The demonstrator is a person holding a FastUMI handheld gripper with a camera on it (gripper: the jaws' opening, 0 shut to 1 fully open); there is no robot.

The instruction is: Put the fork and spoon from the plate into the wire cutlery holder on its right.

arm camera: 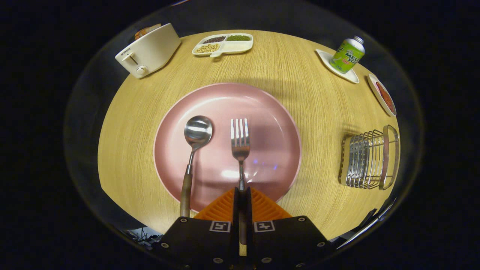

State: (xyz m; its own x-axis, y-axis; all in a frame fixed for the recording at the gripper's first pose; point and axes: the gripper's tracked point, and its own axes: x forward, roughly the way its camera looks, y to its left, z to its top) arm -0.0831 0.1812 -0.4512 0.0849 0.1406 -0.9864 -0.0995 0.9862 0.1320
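Centrally, hand-held gripper clamped on the handle of the fork, both fingers pressed together around the thin metal shaft just ahead of the near rim of the plate. Tines pointing away, flat on the plate; grip taken at the handle end, presumably so that the fork can be lifted clear and lowered upright into the holder. Just left of the fork, one spoon, bowl on the plate, wooden handle overhanging the near rim onto the worktop, untouched. Well to the right of the plate, one wire cutlery holder, standing empty as far as can be judged. Farther off: one toaster, one divided dish with three kinds of beans, one can on a small saucer, one small dish of red sauce. Count on the plate: one fork, one spoon; neither yet transferred.
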